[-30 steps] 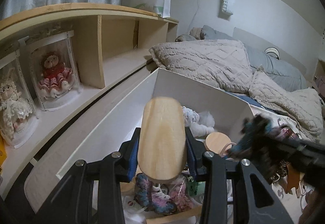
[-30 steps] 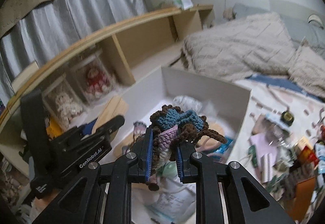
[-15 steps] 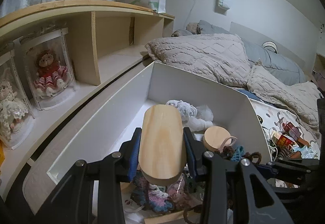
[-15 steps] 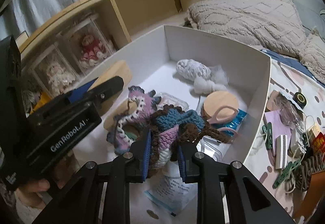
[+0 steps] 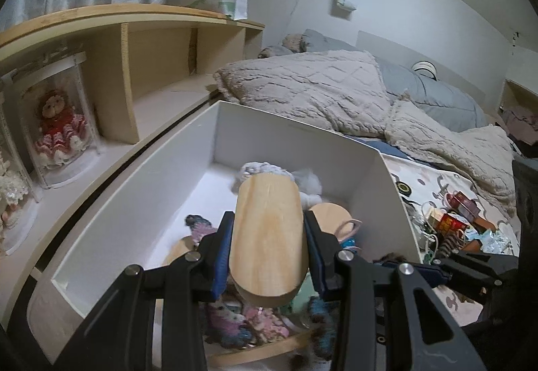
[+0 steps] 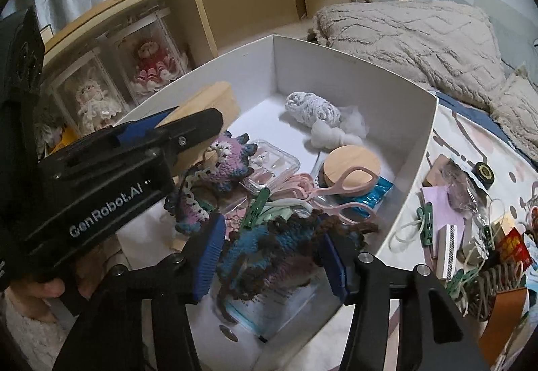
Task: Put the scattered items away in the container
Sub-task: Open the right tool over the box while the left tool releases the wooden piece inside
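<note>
A white box [image 5: 296, 142] stands on the bed and also shows in the right wrist view [image 6: 353, 75]. My left gripper [image 5: 267, 253] is shut on an oval wooden board [image 5: 269, 236] and holds it over the box; the board also shows in the right wrist view [image 6: 205, 102]. My right gripper [image 6: 272, 256] is open over the box's near end. A brown, blue and pink crochet piece [image 6: 275, 253] lies between its spread fingers on the pile inside, apparently released.
The box holds a purple crochet piece [image 6: 228, 159], white yarn [image 6: 312, 109], a wooden lid [image 6: 353, 166] and pink scissors [image 6: 336, 186]. Scattered clips, packets and cards [image 6: 470, 230] lie on the bed to the right. A wooden shelf with dolls [image 5: 60, 129] runs left.
My right gripper lowered into the box and opened, letting go of the crochet piece onto the pile. My left gripper moved slightly forward, still holding the board.
</note>
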The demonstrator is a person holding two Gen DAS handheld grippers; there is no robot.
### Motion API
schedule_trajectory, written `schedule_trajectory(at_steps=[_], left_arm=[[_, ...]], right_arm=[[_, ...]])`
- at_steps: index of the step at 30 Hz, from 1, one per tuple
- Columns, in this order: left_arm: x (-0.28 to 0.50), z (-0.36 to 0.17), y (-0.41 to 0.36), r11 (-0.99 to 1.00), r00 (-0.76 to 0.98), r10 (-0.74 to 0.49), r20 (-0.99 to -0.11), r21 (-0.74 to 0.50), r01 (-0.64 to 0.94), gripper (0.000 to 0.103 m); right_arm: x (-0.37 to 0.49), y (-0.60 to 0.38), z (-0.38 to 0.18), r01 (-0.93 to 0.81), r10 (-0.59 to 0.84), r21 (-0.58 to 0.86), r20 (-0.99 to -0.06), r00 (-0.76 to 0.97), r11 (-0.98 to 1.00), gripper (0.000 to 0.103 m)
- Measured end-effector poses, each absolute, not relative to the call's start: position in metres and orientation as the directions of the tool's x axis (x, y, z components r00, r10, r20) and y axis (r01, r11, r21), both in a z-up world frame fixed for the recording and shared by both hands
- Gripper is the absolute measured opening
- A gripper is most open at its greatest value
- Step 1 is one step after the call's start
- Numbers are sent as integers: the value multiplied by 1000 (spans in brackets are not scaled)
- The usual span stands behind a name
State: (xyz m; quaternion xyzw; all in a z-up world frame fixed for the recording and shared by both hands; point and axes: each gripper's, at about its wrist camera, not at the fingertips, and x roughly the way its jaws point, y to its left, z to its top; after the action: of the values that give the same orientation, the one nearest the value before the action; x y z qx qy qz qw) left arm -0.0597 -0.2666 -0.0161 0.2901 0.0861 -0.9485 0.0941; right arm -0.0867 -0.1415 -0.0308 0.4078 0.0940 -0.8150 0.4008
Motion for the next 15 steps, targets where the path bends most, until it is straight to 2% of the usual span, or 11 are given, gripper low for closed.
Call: schedule_trajectory(at_steps=[6,9,15], left_arm=[[-61,-14,-260,-971,-812,-123,-570,-99,216,40],[-58,-10,-260,-969,-821,-126,-556,-109,223,61],[-55,-7,-260,-966,-823,-135,-551,-110,233,61]], right_arm=[[-89,-134,-31,722,-566,166,-744,-356,-672,56],[-84,-131,-30,729,-565,146,-738,-370,-669,56],[-79,-128,-28,735,-562,129,-734,-381,-666,56]])
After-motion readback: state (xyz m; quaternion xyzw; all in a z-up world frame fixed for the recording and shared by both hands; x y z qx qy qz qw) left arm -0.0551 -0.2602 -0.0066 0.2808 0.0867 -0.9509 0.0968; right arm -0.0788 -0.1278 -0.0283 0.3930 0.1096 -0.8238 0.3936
